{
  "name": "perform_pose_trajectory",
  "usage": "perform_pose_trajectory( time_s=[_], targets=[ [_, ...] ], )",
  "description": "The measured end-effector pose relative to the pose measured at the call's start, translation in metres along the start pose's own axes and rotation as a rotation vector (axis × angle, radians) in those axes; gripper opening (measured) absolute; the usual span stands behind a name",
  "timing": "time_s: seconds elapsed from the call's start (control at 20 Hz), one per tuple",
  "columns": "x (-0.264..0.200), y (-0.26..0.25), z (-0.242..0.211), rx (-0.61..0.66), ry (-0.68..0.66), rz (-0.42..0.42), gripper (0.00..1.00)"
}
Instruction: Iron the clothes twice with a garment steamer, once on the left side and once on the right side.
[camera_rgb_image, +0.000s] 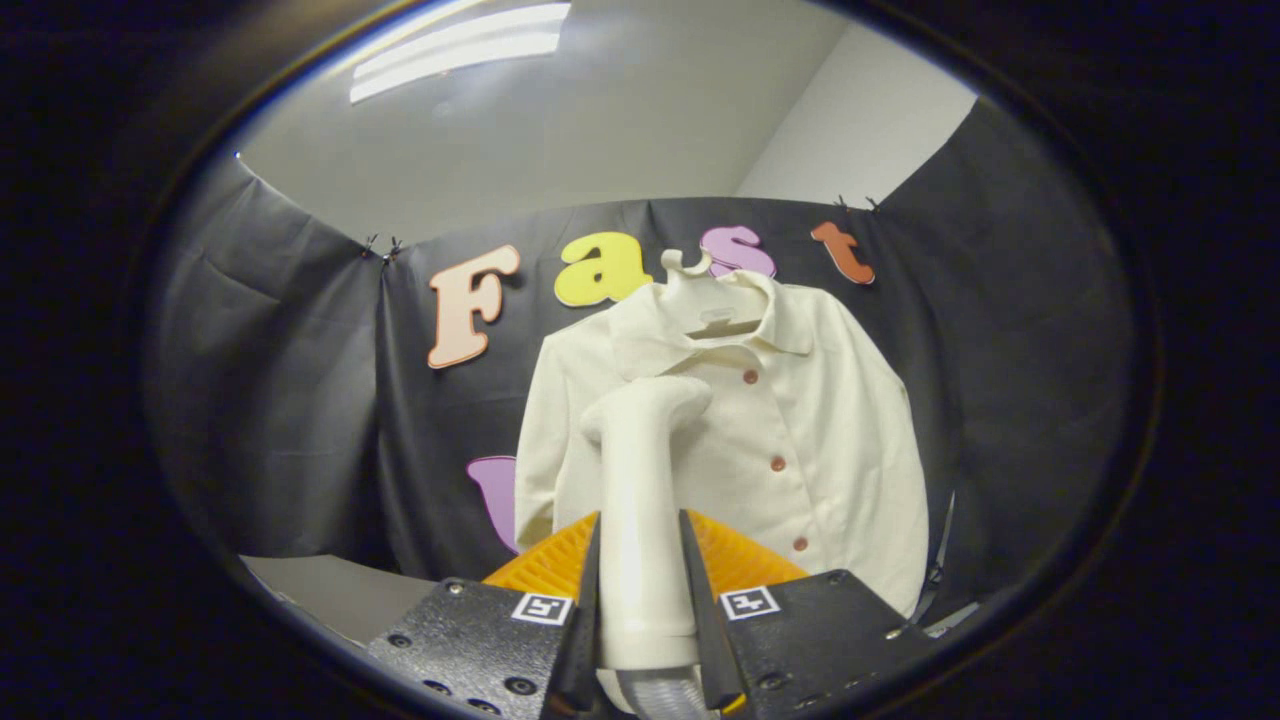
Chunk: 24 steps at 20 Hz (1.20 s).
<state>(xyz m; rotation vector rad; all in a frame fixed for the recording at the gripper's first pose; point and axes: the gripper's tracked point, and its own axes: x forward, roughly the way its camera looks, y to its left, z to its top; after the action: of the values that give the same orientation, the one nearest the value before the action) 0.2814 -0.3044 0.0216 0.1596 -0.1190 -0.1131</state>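
Observation:
A cream shirt (800, 430) with several reddish buttons hangs on a white hanger (690, 275) against the booth's black cloth wall. My gripper (640, 585) is shut on the white handle of the garment steamer (640, 480), which stands upright between the fingers. The steamer's head (650, 400) points toward the shirt's upper chest, on the left of the button row, near the collar. Whether the head touches the cloth I cannot tell. The lower left of the shirt is hidden behind the steamer.
The black cloth wall (300, 400) wraps round the back and both sides. A pale table surface (340, 595) lies below on the left. An orange ribbed part (555, 560) sits just behind the fingers.

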Motion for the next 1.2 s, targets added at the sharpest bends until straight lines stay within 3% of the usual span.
perform_pose_trajectory(
  time_s=[1.2],
  targets=[
    [-0.053, -0.029, -0.109, 0.089, 0.168, -0.007, 0.40]
  ],
)
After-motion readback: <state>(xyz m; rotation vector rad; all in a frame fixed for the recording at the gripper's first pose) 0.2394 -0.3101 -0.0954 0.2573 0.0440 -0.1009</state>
